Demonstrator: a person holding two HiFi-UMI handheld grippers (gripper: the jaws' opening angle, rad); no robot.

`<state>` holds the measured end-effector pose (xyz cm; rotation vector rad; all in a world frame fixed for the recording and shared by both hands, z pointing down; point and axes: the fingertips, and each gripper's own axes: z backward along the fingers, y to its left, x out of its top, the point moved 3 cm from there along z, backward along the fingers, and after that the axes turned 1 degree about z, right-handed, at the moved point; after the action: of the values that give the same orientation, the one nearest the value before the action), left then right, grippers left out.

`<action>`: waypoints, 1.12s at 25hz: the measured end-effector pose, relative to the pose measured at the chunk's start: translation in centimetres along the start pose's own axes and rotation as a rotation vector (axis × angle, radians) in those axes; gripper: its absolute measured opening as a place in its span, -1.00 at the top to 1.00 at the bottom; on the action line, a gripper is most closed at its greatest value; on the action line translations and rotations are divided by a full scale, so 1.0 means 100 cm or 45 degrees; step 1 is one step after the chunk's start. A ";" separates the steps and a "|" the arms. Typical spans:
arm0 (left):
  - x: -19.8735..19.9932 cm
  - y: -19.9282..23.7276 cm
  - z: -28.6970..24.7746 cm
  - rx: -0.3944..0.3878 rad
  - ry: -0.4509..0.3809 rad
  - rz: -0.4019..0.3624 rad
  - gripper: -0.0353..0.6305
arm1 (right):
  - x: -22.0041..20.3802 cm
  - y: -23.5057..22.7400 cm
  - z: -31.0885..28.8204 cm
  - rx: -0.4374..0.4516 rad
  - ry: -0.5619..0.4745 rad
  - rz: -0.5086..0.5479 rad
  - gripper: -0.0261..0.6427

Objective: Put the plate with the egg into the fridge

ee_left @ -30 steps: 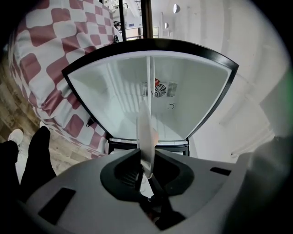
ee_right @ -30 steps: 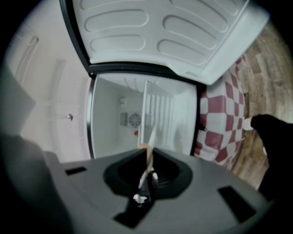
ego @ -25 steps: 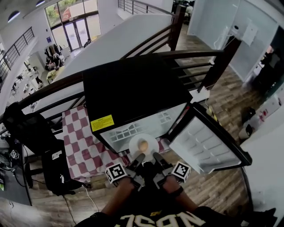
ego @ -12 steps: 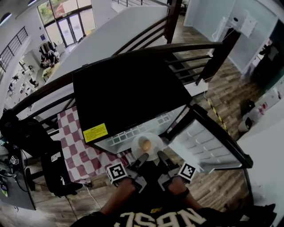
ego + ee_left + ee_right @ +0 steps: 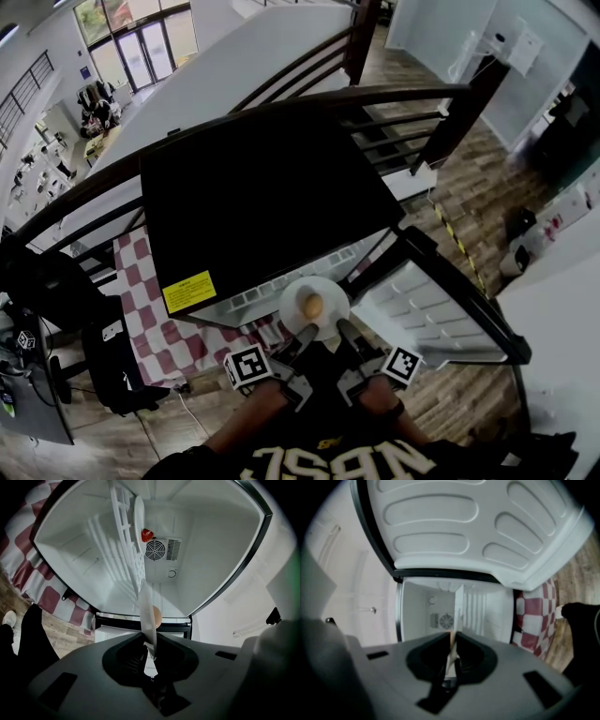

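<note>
Plate with egg: near rim clamped by left gripper, right gripper.

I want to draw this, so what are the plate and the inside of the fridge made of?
The plate looks like glazed white ceramic, though it could be plastic: it is thin, smooth and plain white, with a slim edge. The fridge's inner walls look like smooth white moulded plastic, with rounded corners and a soft sheen.
</note>
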<state>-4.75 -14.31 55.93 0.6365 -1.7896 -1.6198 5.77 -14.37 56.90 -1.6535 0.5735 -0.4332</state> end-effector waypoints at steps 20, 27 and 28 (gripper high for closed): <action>0.054 0.023 -0.040 0.081 -0.051 -0.024 0.68 | 0.029 -0.017 -0.073 -0.052 0.061 -0.014 0.82; 0.067 0.030 -0.049 0.103 -0.035 -0.038 0.68 | 0.035 -0.018 -0.090 -0.062 0.034 -0.052 0.82; 0.069 0.030 -0.050 0.104 -0.034 -0.029 0.68 | 0.036 -0.019 -0.091 -0.062 0.021 -0.060 0.82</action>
<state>-5.57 -22.31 60.07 0.6776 -1.8820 -1.5839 3.64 -23.58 60.04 -1.7141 0.5624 -0.4710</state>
